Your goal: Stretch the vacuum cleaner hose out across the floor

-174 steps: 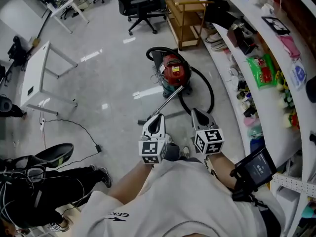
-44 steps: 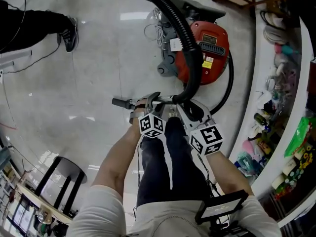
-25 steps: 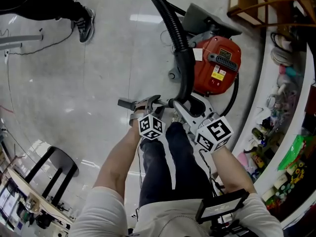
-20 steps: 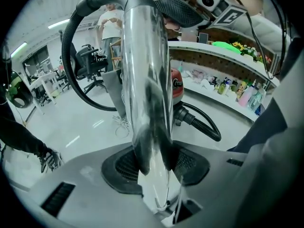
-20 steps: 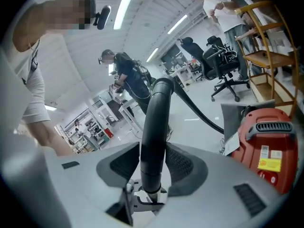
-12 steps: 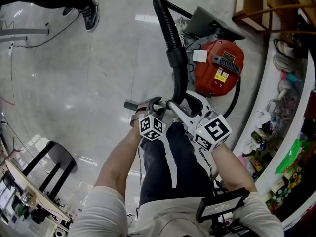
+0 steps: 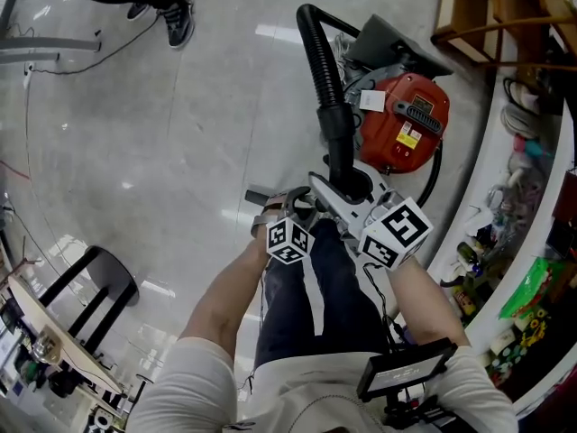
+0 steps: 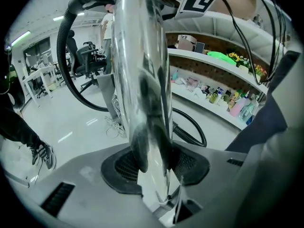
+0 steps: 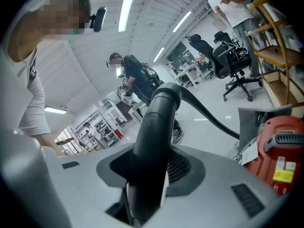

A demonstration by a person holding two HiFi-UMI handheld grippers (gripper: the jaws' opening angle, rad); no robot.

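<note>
Clamping the chrome wand [image 8: 142, 80] in the left hand-held gripper [image 7: 290, 207], pressing the pads on both sides of the tube. Gripping the black cuff [image 9: 154, 141] of the vacuum cleaner hose [image 7: 323, 61] in the right hand-held gripper [image 7: 335, 192], having just been closing the jaws a little further onto it. Splitting the hold this way likely for control: steering the rigid tube with one side, taking the pull on the flexible part with the other. Seeing the hose arcing up from the cuff and looping back round the red vacuum cleaner [image 7: 404, 133] on the floor [image 7: 153, 152], so not yet lying stretched out. Judging this an early stage, needing a long drag away next and risking towing or tipping the vacuum cleaner.
</note>
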